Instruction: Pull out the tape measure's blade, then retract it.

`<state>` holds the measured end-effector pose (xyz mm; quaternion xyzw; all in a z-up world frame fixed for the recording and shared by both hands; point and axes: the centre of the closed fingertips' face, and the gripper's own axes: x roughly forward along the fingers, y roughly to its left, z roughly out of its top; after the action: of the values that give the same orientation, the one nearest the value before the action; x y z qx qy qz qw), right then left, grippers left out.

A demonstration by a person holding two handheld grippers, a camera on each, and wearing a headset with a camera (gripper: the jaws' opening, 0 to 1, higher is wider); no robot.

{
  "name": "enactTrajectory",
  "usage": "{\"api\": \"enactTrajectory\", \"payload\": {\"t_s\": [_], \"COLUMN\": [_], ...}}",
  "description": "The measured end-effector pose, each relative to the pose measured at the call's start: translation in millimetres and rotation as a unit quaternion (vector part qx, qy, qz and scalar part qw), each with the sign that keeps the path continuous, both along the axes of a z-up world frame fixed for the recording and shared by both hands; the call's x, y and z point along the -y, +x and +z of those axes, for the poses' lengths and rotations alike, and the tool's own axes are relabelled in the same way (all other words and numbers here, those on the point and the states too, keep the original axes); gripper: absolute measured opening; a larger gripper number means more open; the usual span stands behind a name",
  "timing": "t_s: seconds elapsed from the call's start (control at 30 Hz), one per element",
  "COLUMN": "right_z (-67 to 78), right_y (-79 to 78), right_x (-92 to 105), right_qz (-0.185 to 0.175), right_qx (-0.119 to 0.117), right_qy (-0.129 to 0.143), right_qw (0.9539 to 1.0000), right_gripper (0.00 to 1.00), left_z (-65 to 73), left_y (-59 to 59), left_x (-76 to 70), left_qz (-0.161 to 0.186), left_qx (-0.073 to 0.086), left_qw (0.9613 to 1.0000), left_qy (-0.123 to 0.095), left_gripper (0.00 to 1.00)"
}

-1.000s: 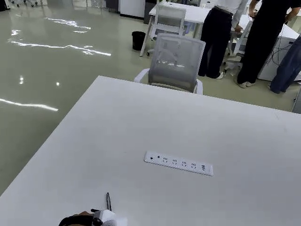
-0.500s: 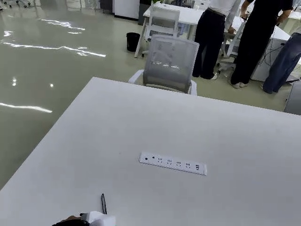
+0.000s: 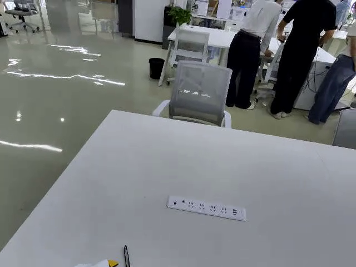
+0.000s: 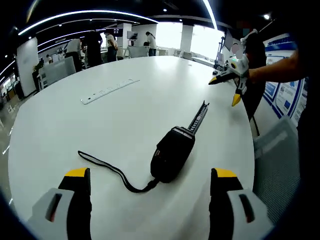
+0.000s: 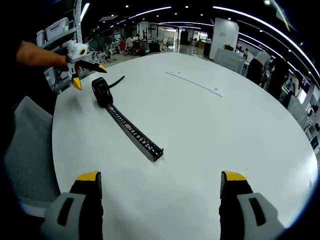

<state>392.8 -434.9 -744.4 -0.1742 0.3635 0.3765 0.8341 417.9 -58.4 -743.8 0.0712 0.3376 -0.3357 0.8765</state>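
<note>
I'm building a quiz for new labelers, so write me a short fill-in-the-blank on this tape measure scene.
1. The tape measure is ____ in colour.
2. Its blade lies pulled ____, flat on the table.
3. The left gripper and the right gripper both stand ____, holding nothing.

Missing words: black; out; open.

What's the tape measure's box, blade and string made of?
Case: matte black with a dull sheen, probably plastic or rubber. Blade: dark, flat, stiff, printed numbers, likely coated metal. Strap: limp curling black cord, probably fabric.
</note>
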Motion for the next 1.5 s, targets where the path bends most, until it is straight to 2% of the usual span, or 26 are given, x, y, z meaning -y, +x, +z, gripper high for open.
{"api": "enactTrajectory", "payload": {"t_s": [0.1, 0.2, 0.33, 0.47, 0.5, 0.53, 0.6, 0.67, 0.73, 0.77, 0.8, 0.83, 0.93, 1.0, 1.03, 1.17, 1.27, 1.3, 1.4, 1.5], "right_z": [4.2, 9.1, 14.9, 18.1, 19.8, 21.3, 21.1, 23.1, 23.8, 23.9, 25.0, 25.6, 27.0, 27.9, 27.3, 31.0, 37.1, 38.4, 39.6, 39.9], "right_y": [-5.6, -13.5, -23.0, -37.7, -39.5, -44.6, -52.7, -58.3, -65.2, -69.7, -74.2, -77.0, -85.1, -88.8, -93.0, -100.1, -101.8, -102.8, -110.8, -118.2], "right_x": [4.9, 8.1, 14.3, 22.7, 23.0, 22.3, 24.5, 25.3, 28.1, 28.5, 28.7, 28.7, 32.4, 35.6, 35.7, 38.4, 44.9, 48.4, 49.6, 49.5], "right_qz": [-0.032, -0.043, -0.069, -0.086, -0.091, -0.096, -0.098, -0.106, -0.116, -0.12, -0.12, -0.12, -0.122, -0.128, -0.131, -0.123, -0.14, -0.146, -0.146, -0.146], "right_qx": [0.004, 0.015, 0.018, 0.035, 0.042, 0.044, 0.046, 0.048, 0.044, 0.038, 0.041, 0.041, 0.045, 0.041, 0.026, 0.037, 0.045, 0.05, 0.054, 0.056], "right_qy": [0.021, 0.02, 0.039, 0.04, 0.049, 0.062, 0.055, 0.061, 0.072, 0.074, 0.075, 0.073, 0.072, 0.076, 0.08, 0.056, 0.064, 0.067, 0.062, 0.06], "right_qw": [0.9993, 0.9988, 0.9967, 0.9949, 0.9937, 0.9925, 0.9926, 0.9913, 0.9897, 0.9893, 0.9891, 0.9892, 0.989, 0.9881, 0.9878, 0.9902, 0.9871, 0.9857, 0.9858, 0.9859], "right_gripper": [1.0, 1.0, 1.0, 1.0, 1.0, 1.0, 1.0, 1.0, 1.0, 0.99, 1.0, 1.0, 1.0, 1.0, 0.99, 1.0, 1.0, 1.0, 1.0, 1.0], "left_z": [4.0, 4.0, 5.2, 15.0, 15.7, 16.8, 16.8, 18.3, 20.5, 20.0, 17.6, 18.7, 28.7, 32.2, 33.1, 38.3, 43.5, 42.1, 38.8, 37.8], "left_y": [-9.0, -20.4, -36.3, -54.3, -57.5, -63.6, -72.3, -78.3, -84.0, -86.6, -92.2, -93.8, -99.1, -105.5, -110.1, -123.5, -132.1, -136.6, -147.7, -154.7], "left_x": [-6.2, -16.8, -32.8, -45.9, -48.8, -53.8, -60.2, -66.3, -72.9, -75.6, -80.4, -83.1, -90.7, -97.1, -100.2, -103.4, -104.0, -103.4, -101.7, -106.3], "left_qz": [0.012, 0.028, 0.069, 0.085, 0.087, 0.095, 0.095, 0.094, 0.099, 0.105, 0.115, 0.116, 0.124, 0.136, 0.139, 0.139, 0.141, 0.141, 0.132, 0.136], "left_qx": [0.009, 0.011, -0.004, 0.01, 0.011, 0.008, 0.007, 0.015, 0.019, 0.013, -0.002, 0.0, 0.028, 0.031, 0.031, 0.041, 0.05, 0.048, 0.043, 0.043], "left_qw": [0.9999, 0.9996, 0.9974, 0.996, 0.9958, 0.9952, 0.9953, 0.9954, 0.9948, 0.9942, 0.9933, 0.9931, 0.9917, 0.9899, 0.9894, 0.9891, 0.9877, 0.988, 0.9899, 0.9894], "left_qy": [-0.003, -0.003, -0.016, -0.025, -0.025, -0.025, -0.02, -0.012, -0.013, -0.016, -0.016, -0.015, -0.02, -0.025, -0.025, -0.028, -0.043, -0.041, -0.027, -0.026], "left_gripper": [0.99, 0.99, 0.99, 0.99, 0.99, 0.99, 0.99, 0.99, 0.99, 0.99, 0.99, 0.99, 0.99, 0.99, 0.99, 0.99, 0.99, 0.99, 0.99, 0.99]}}
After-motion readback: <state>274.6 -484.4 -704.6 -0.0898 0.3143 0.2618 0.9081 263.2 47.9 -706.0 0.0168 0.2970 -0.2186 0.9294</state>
